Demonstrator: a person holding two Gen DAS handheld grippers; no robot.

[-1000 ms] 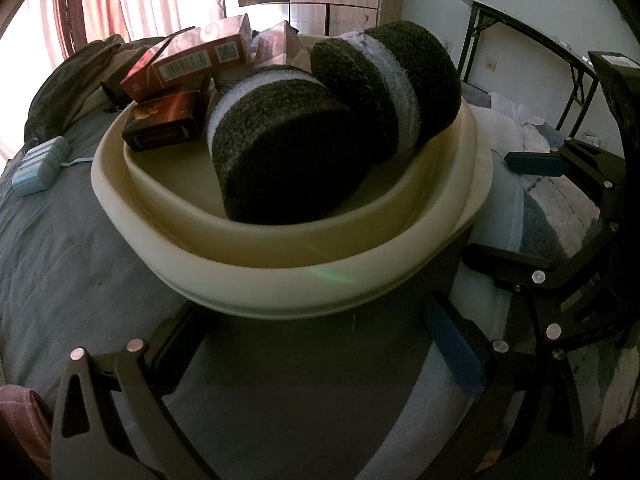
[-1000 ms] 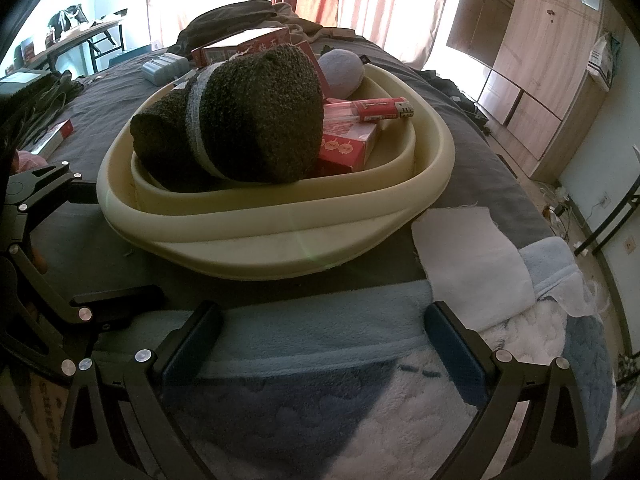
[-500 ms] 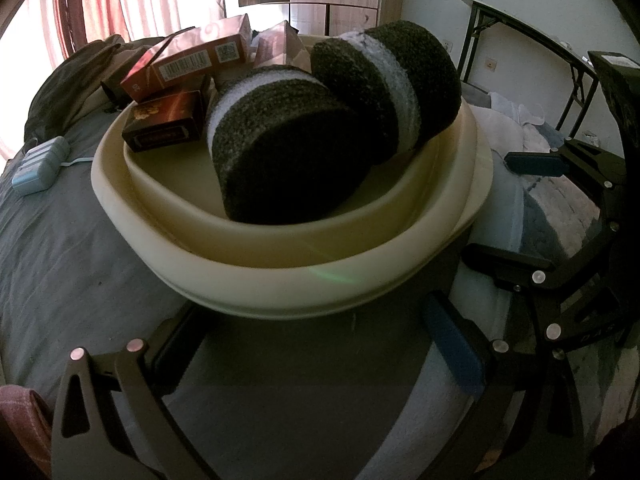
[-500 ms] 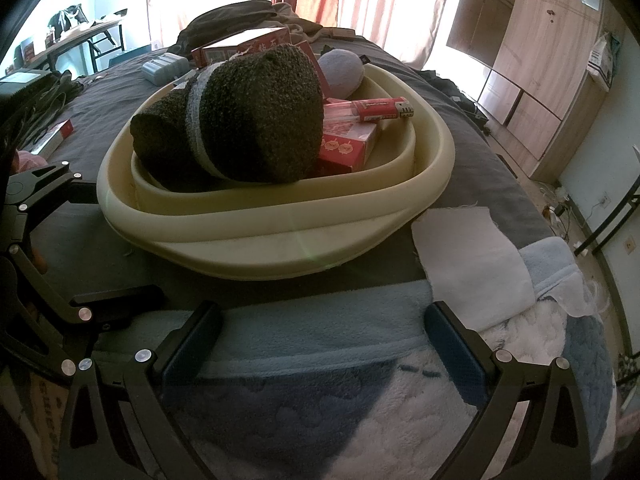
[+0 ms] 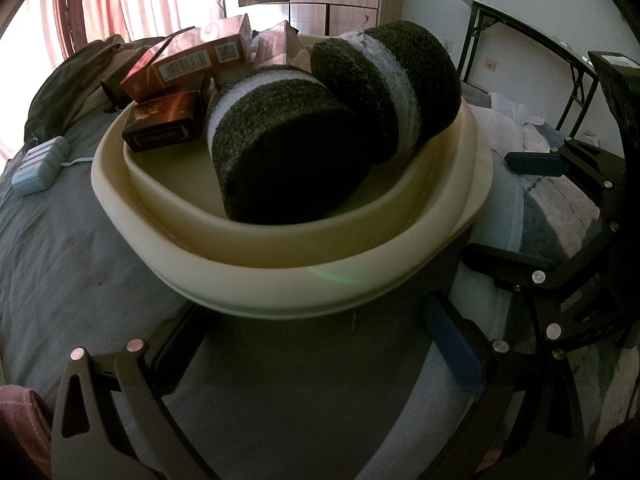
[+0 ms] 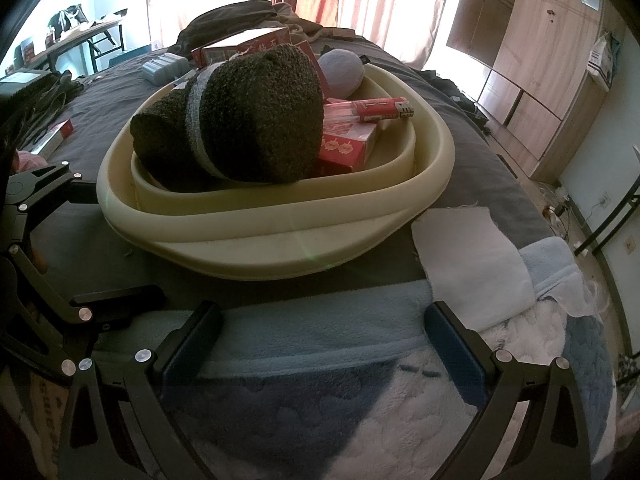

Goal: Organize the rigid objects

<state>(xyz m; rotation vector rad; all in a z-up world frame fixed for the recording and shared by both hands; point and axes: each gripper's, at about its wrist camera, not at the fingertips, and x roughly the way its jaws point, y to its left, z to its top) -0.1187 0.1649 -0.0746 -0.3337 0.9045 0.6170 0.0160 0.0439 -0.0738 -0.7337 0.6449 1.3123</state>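
Right wrist view: cream oval plastic basin [image 6: 280, 248] on grey bed [image 6: 472, 152], holding dark woolly cylinders [image 6: 256, 120], red boxes [image 6: 348, 144]; white cloth [image 6: 468, 256] right. Both grippers [image 6: 316, 344] [image 5: 312, 344] spread wide, empty.

Bed [image 6: 472, 148], grey sheet; cream basin [image 6: 436, 168] resting at its middle; white cloth [image 6: 468, 248] just beside the basin; light blue towel [image 6: 320, 316] along the near edge; pale blue case [image 5: 38, 164] further off; red box [image 6: 56, 136] near one side; dark clothing [image 6: 240, 16] heaped at the far end.
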